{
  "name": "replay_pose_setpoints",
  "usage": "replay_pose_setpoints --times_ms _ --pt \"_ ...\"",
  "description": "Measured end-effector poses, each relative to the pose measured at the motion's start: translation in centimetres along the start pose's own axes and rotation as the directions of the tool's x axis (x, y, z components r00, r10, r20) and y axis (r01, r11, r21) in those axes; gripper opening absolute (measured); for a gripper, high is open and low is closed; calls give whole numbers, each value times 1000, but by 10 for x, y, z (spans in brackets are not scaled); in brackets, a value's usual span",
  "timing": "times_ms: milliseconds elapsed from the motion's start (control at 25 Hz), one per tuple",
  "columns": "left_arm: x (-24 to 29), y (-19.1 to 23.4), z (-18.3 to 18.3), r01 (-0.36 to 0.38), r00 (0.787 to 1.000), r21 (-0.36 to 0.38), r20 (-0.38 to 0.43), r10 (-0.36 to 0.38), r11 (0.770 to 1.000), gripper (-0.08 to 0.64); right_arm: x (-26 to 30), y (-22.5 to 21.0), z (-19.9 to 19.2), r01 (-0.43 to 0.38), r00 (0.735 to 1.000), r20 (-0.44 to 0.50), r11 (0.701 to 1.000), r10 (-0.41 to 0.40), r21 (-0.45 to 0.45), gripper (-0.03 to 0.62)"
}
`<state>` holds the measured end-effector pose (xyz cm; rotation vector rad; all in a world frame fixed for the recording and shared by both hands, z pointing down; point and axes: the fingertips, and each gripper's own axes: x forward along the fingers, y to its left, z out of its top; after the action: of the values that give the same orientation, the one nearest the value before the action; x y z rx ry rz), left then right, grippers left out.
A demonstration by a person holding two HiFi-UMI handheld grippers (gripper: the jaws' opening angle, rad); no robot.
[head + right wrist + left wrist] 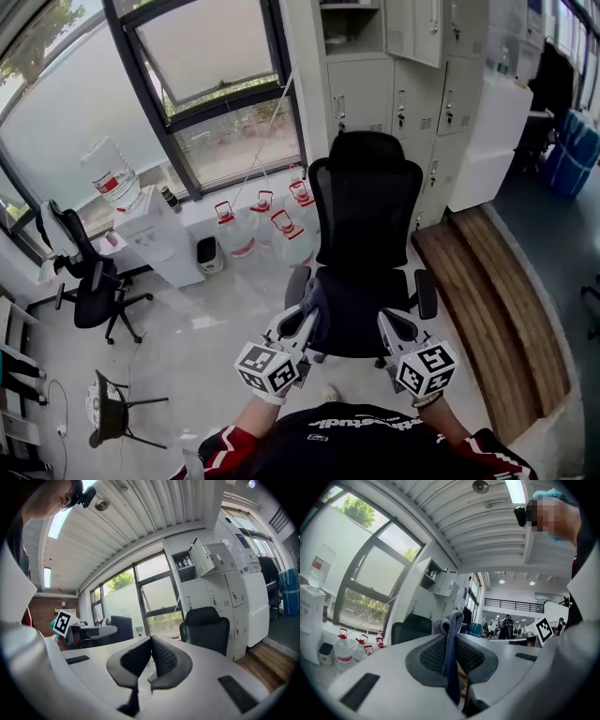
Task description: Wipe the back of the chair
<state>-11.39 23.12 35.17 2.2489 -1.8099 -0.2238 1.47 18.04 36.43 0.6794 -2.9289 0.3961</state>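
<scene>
Holding a cloth before the chair, with wiping not yet begun.
The cloth is clamped between the jaws of the left claw, while the right claw is pressed shut on nothing. The chair is faced from the front, its seat near both claws and its backrest beyond them, untouched. The whole wipe is judged to remain.

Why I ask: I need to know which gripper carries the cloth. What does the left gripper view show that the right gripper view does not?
Only the left gripper view: a blue-grey cloth pinched by the left gripper, plus red-capped water jugs. Only the right gripper view: the right gripper, its fingers together on nothing. Both: the black chair in front of the grey lockers.
</scene>
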Motion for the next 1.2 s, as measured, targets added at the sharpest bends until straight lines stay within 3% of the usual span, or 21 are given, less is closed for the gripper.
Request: replay_pose_setpoints --times_ms 320,680,960,1200 --pt "39 71 27 36 999 -13 31 -36 999 57 80 -6 31 10 1000 9 999 -10 -47 14" --pt "82 94 29 82 996 -54 24 -81 995 57 110 -43 43 60 998 -12 997 -60 -55 14" --pt "146 106 21 108 994 -43 -20 -109 993 57 149 -102 48 61 998 4 997 -61 -36 14" --pt "241 108 22 161 985 -36 -55 -163 986 57 184 -182 61 92 996 9 996 -92 -1 14"
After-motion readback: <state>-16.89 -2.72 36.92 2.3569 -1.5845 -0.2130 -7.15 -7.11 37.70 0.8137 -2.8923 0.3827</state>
